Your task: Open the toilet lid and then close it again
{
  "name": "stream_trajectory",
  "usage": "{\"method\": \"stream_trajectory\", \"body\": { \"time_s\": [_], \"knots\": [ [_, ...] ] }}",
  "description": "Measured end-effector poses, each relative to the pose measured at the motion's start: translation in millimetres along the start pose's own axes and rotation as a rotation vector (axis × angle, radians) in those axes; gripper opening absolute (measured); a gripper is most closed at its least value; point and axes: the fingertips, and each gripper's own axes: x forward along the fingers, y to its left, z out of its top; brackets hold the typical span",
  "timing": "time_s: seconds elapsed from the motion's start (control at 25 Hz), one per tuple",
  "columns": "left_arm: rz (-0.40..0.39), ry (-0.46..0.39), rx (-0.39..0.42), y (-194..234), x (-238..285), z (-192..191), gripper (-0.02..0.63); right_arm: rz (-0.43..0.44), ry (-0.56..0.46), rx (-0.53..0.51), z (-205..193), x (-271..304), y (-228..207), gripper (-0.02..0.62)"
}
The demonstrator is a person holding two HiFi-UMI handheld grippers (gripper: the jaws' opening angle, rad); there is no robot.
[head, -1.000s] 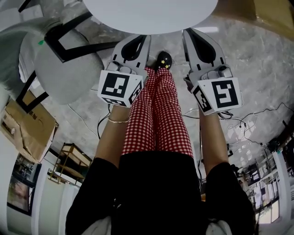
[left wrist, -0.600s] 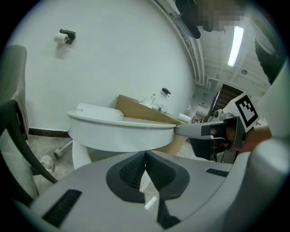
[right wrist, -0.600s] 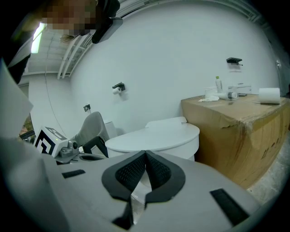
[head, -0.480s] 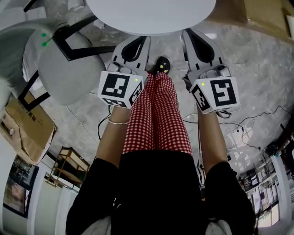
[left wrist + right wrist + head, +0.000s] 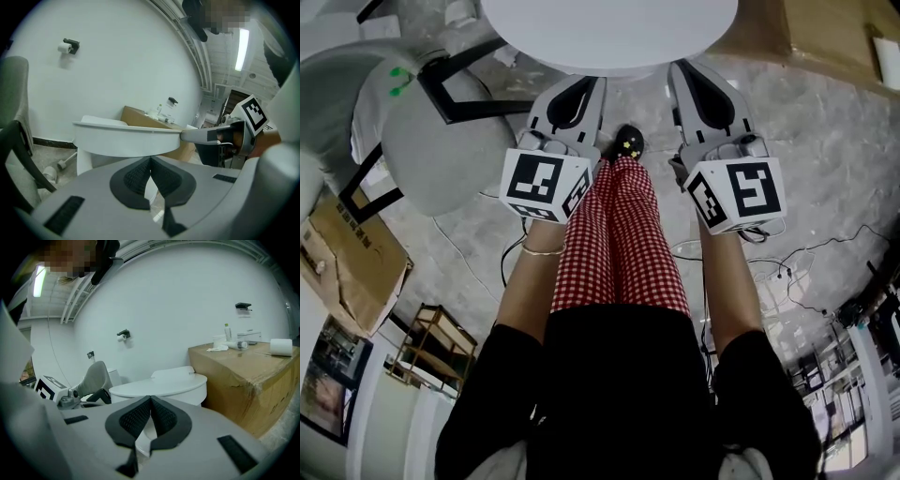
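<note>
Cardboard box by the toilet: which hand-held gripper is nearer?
Right. The right hand-held gripper is on the side of the person's legs toward the cardboard box; the left hand-held gripper is beyond the legs, by the grey chair.

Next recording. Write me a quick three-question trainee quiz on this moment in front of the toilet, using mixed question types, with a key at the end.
1. True or false: the toilet lid lies flat, in the closed position.
2. What sits between the jaws of the left gripper?
A. the lid's rim
B. nothing
C. a cable
3. Fill in: the toilet roll lies on top of the ____.

Key:
1. True.
2. B. The jaws meet at the tips with nothing between them.
3. cardboard box.
</note>
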Motion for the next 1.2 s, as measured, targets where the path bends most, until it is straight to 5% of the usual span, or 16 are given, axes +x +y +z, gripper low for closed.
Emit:
{"method": "stream_trajectory", "body": {
  "time_s": [1.2],
  "knots": [
    [0.068,-0.069,0.003,-7.7,-8.6,64.1,0.003,0.110,-0.036,-0.018,63.1,0.5,4.4,0.021]
  ]
}}
